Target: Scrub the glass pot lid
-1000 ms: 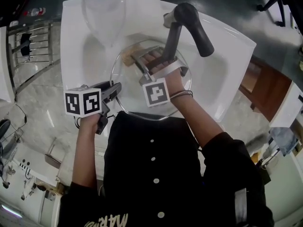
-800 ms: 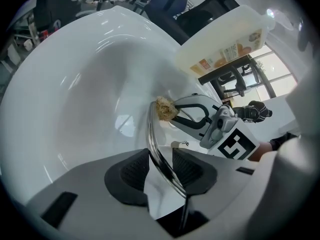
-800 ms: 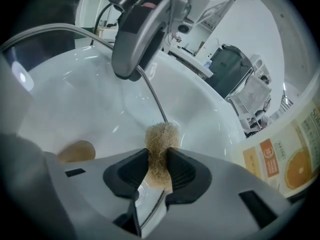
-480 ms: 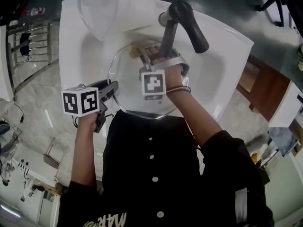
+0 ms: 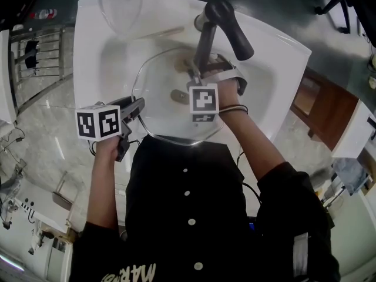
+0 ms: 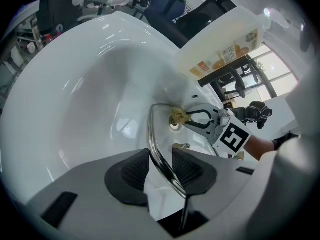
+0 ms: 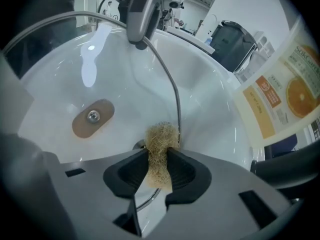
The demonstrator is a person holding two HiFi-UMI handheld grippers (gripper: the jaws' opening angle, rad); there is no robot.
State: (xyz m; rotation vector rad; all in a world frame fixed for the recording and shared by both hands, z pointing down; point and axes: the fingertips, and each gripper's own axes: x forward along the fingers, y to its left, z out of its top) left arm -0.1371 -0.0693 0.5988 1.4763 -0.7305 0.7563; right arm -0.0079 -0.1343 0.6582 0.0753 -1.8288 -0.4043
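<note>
1. The glass pot lid (image 5: 161,107) sits tilted inside the white sink (image 5: 94,69), below the dark faucet (image 5: 226,25).
2. The left gripper (image 6: 161,170) is clamped on the lid's metal rim at about 8 o'clock in the head view. The rim runs between both pads.
3. The right gripper (image 7: 159,166) pinches a tan fibrous scrubber (image 7: 161,141). The scrubber touches the lid just beside its rim at about 12 o'clock, close to the faucet's base.
4. The oval handle mount (image 7: 93,116) at the lid's centre is apart from the scrubber, toward 10 o'clock in the right gripper view.
5. A detergent bottle (image 7: 280,99) stands at the sink's edge, at about 3 o'clock in that view.
6. Progress, judged: scrubbing is under way at the far rim.
7. No foam or running water shows, and the glass looks clear, so I cannot tell which parts are already scrubbed.
8. Likely left: the rest of the rim, the centre and a rinse.
</note>
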